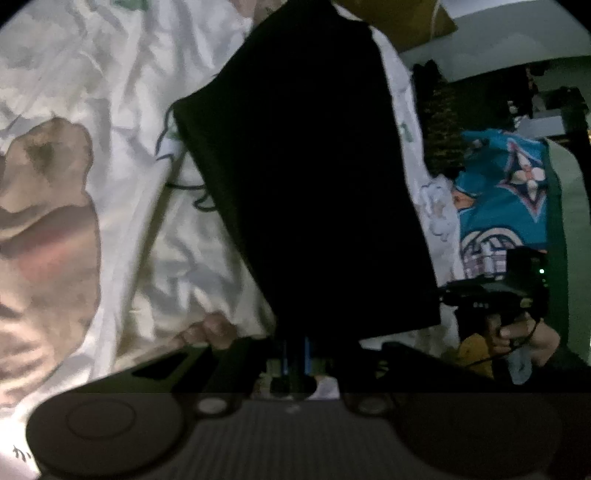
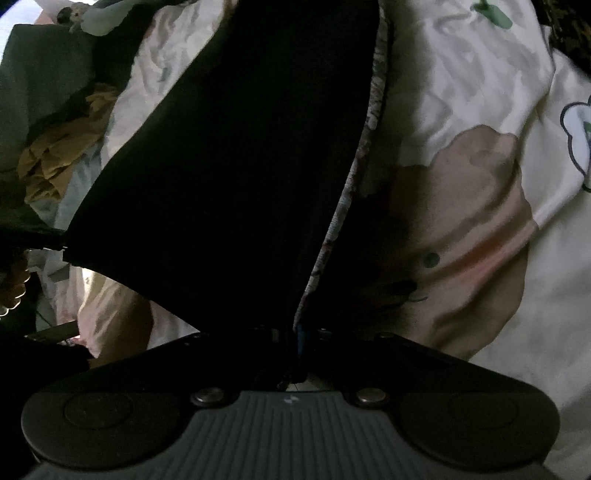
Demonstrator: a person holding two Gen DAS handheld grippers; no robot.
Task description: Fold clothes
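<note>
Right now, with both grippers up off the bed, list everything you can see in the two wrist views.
black garment: one, black, hanging between both grippers over the bed, its lower edge pinched in each.
bedsheet: one, cream with pale brown and green cartoon prints, crumpled, under the garment.
teal cloth: one, teal with a flower pattern, at the bed's edge, right side of the left wrist view.
mustard cloth: one, mustard yellow, bunched, left side of the right wrist view.
cardboard box: one, brown, top of the left wrist view.
left gripper: shut on the black garment.
right gripper: shut on the black garment.
hand: one, holding the right gripper's handle.
</note>
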